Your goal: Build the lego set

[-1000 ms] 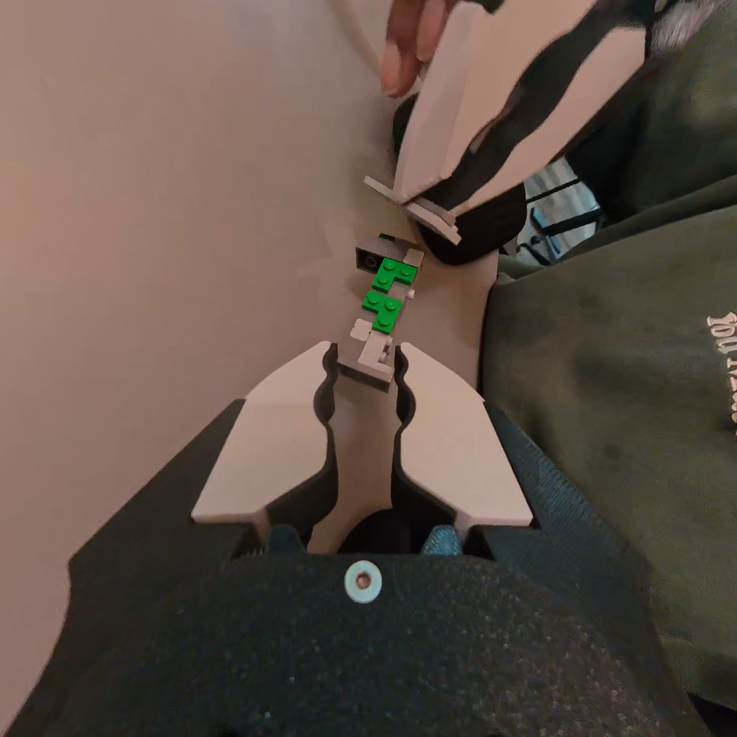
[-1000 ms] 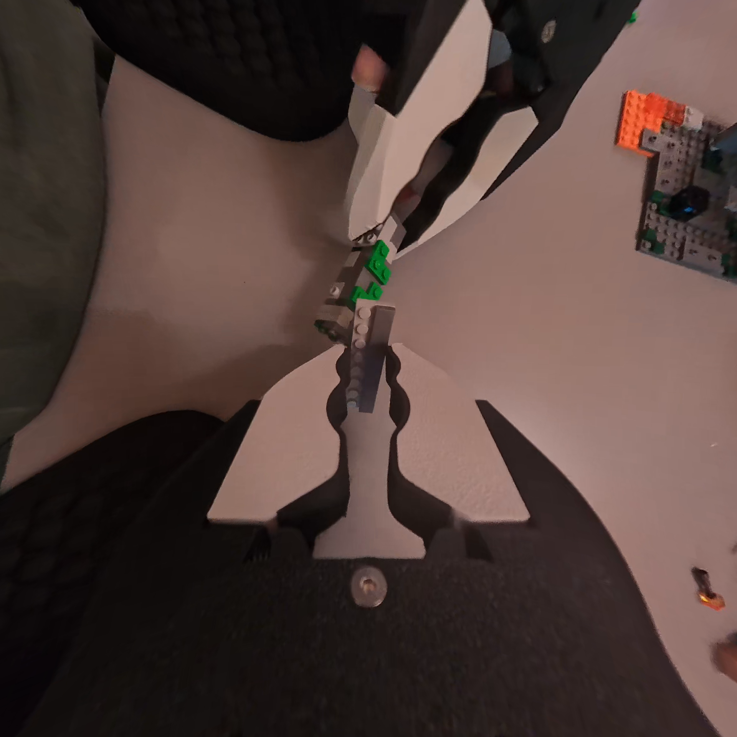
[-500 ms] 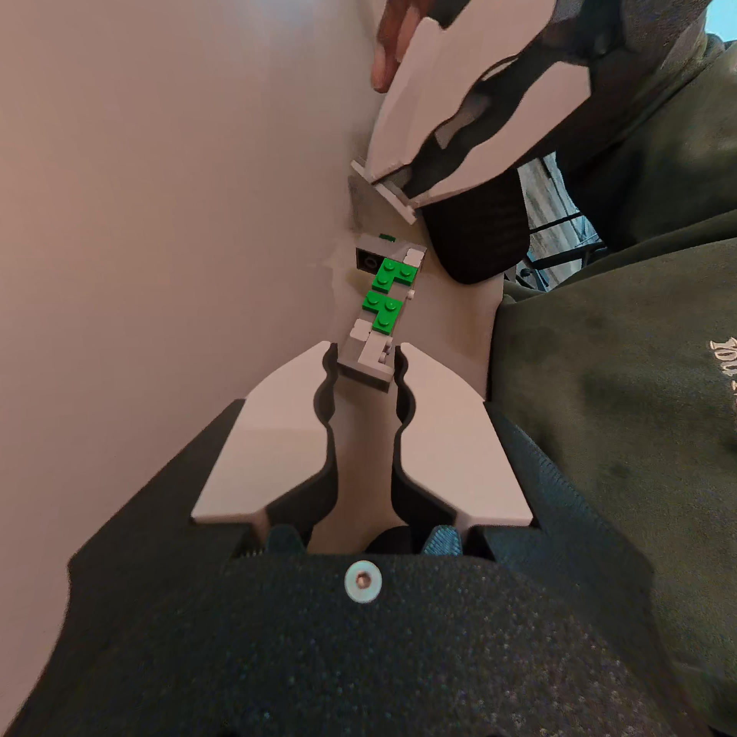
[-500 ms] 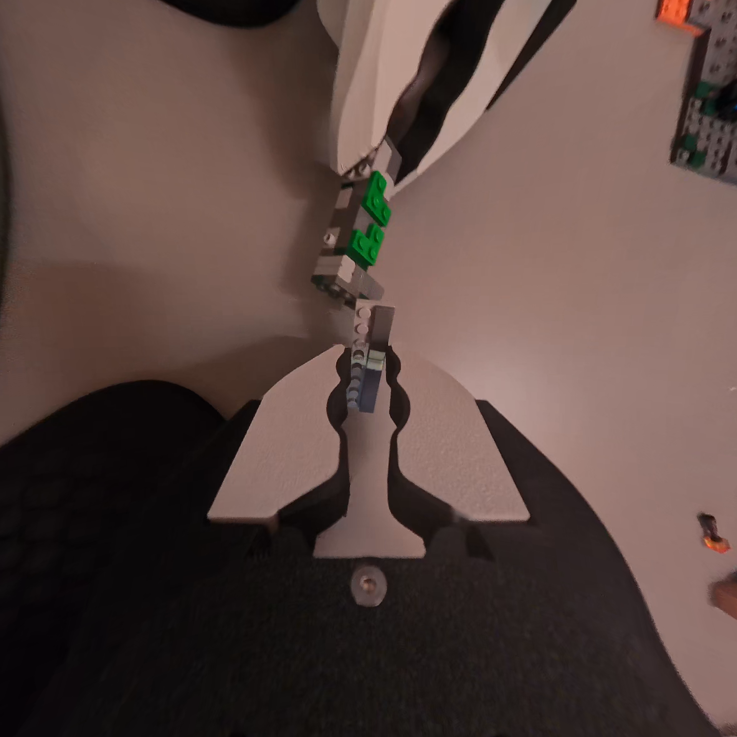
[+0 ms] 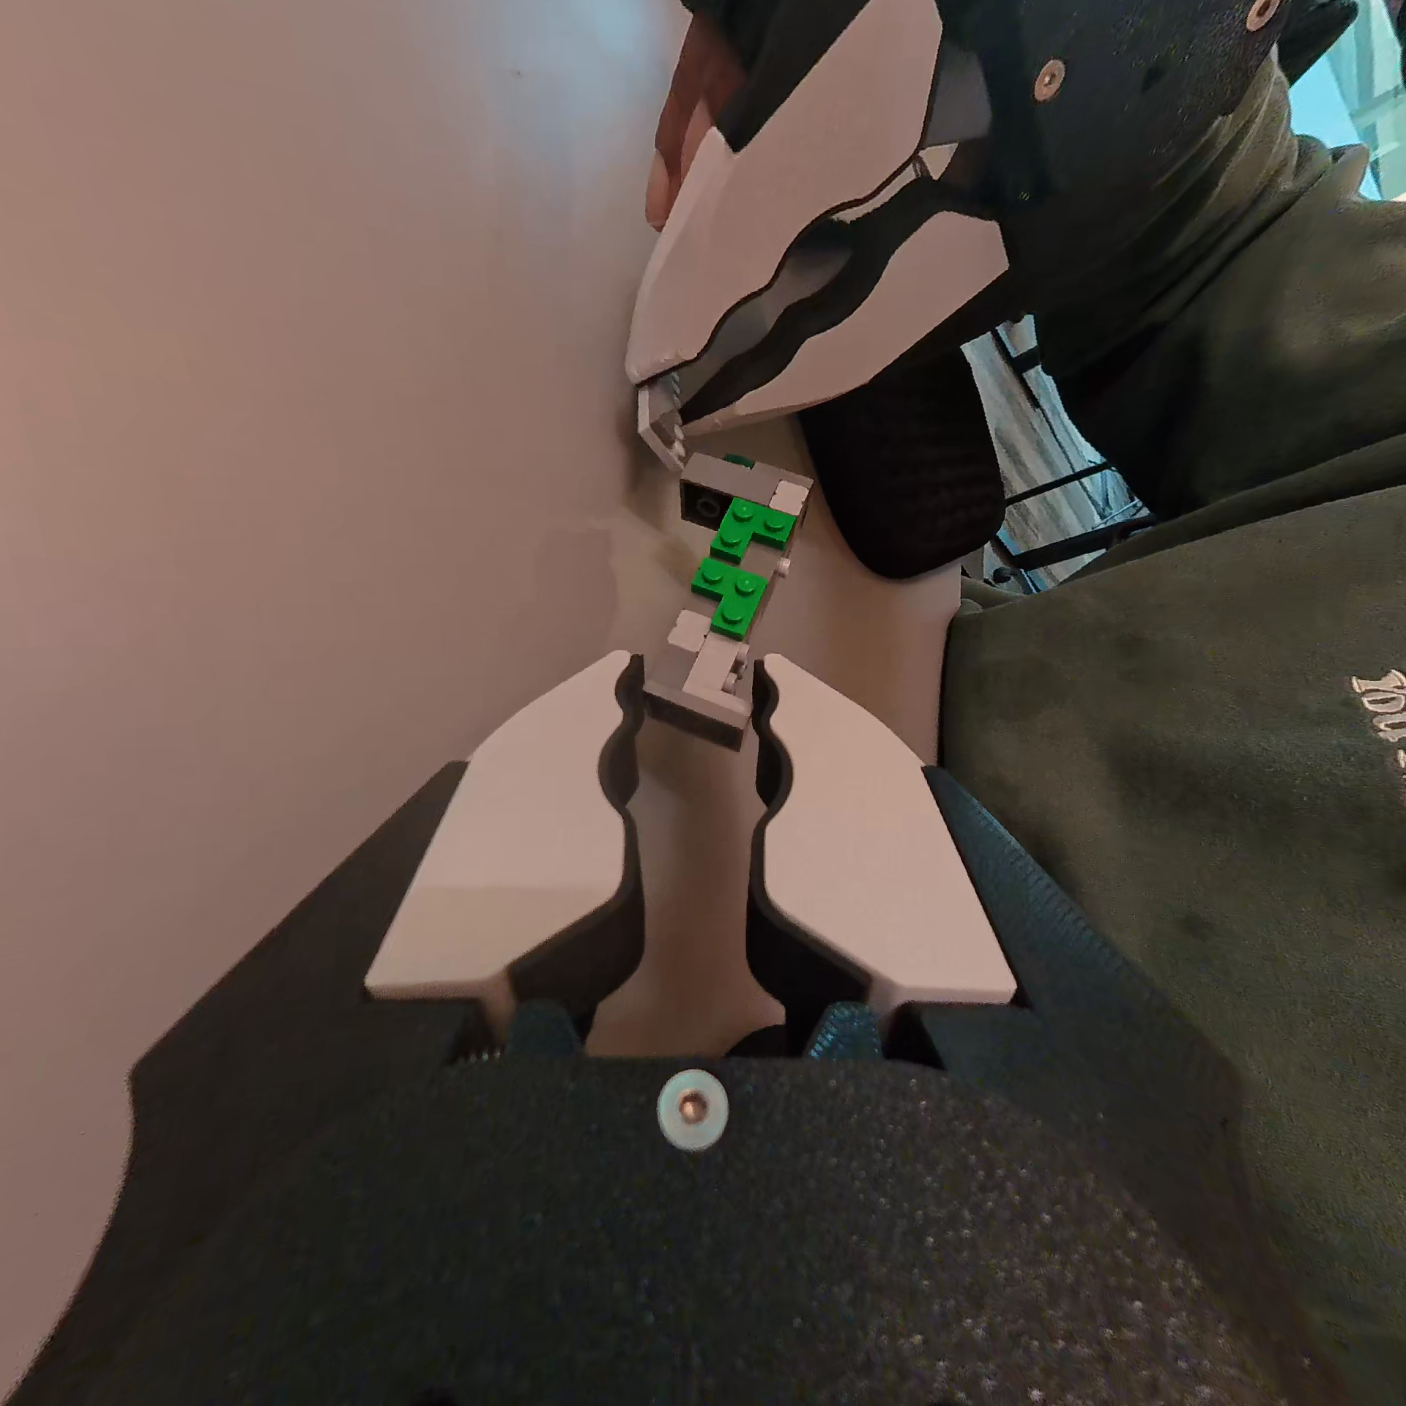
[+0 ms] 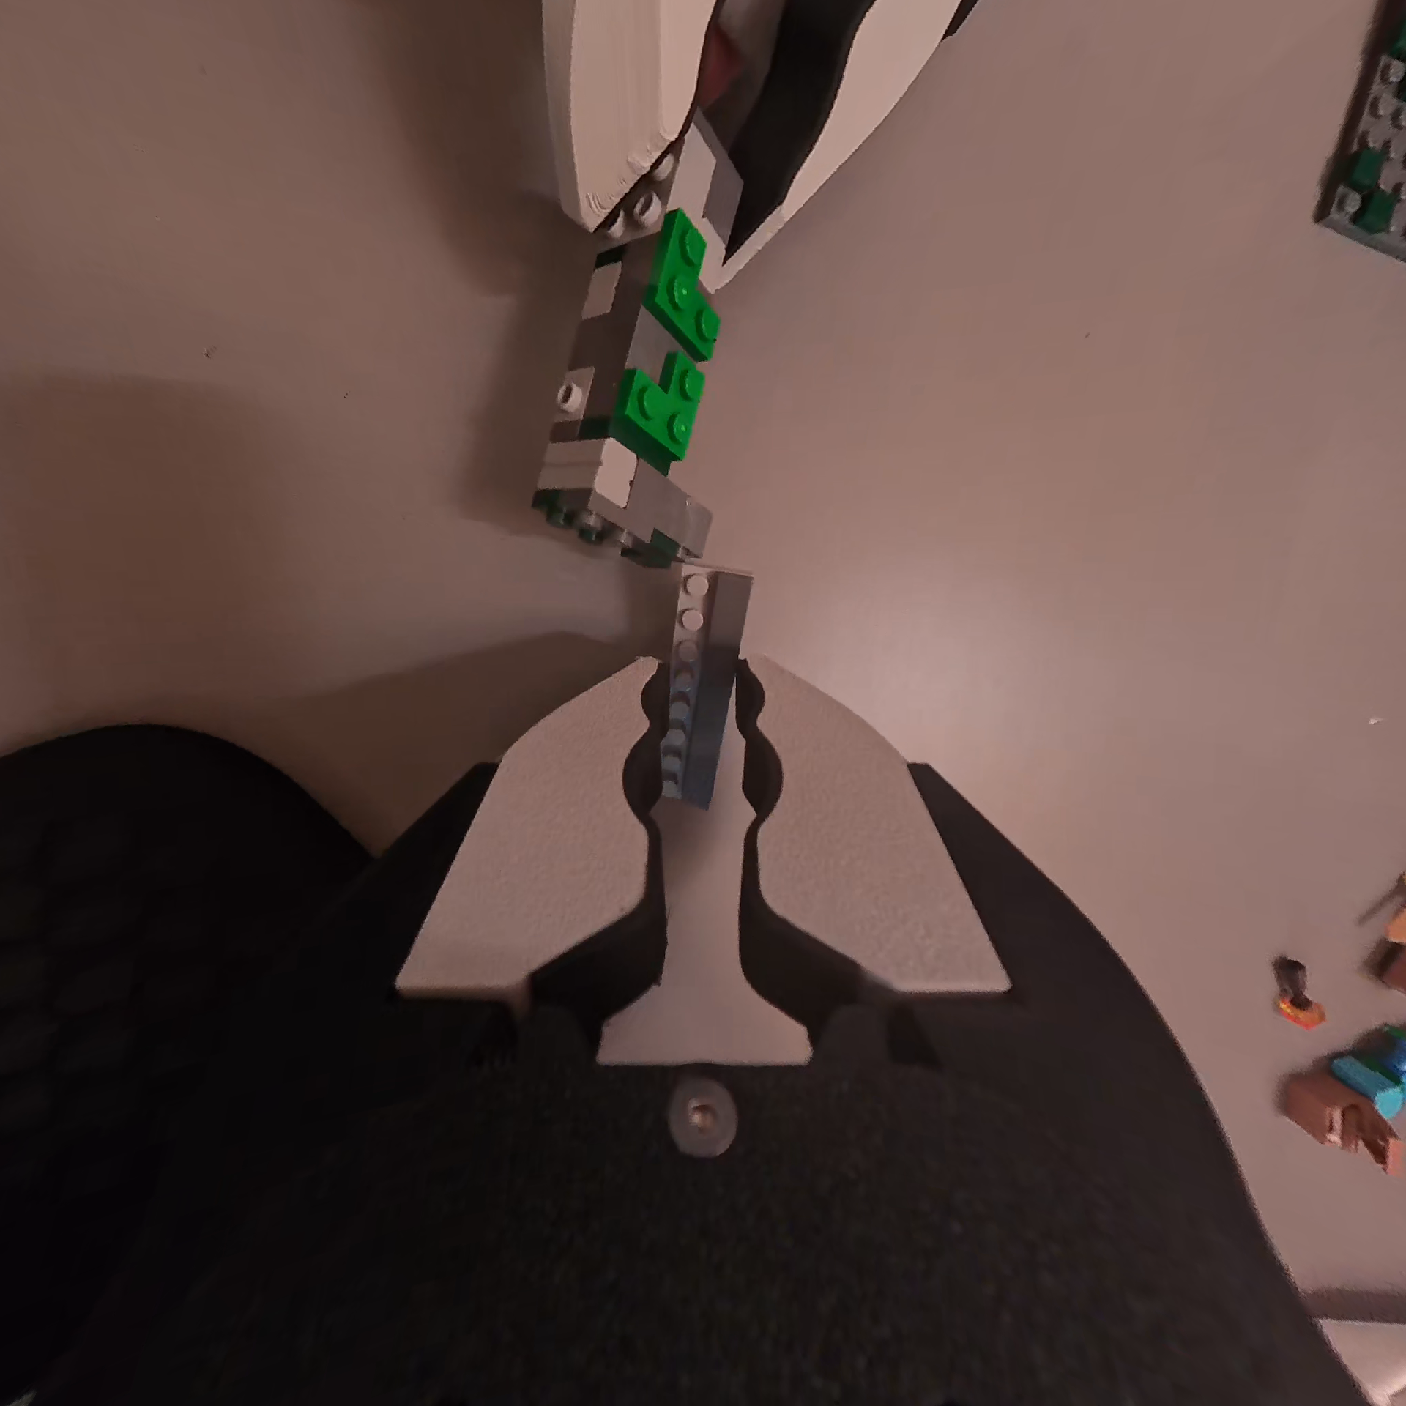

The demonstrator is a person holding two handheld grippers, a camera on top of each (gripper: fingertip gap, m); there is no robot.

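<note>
My left gripper (image 5: pixel 696 673) is shut on one end of a grey lego assembly (image 5: pixel 734 563) with two green L-shaped plates on top, and holds it above the pale table. My right gripper (image 6: pixel 700 669) is shut on a long thin grey plate (image 6: pixel 707 631), held edge-on. The plate's tip is right at the assembly's (image 6: pixel 609 365) free end; I cannot tell if they touch. In the left wrist view, the right gripper (image 5: pixel 666 396) comes in from the top with the plate (image 5: pixel 660 434). In the right wrist view, the left gripper (image 6: pixel 677 221) is at the top.
A grey baseplate build (image 6: pixel 1369 152) lies at the far right edge of the table. Loose figure parts (image 6: pixel 1362 1080) and a small piece (image 6: pixel 1293 989) lie at the right. A person's dark green sweatshirt (image 5: pixel 1179 761) and a black mesh object (image 5: pixel 905 472) are close by. One gripper's finger ends stand about 8 cm off the other's. Both grippers' tips are roughly 20 cm from the grey baseplate build (image 6: pixel 1369 152).
My right gripper has shifted with the grey plate, from overlapping the assembly to its tip just off the free end. The left gripper has kept its hold and barely moved.
</note>
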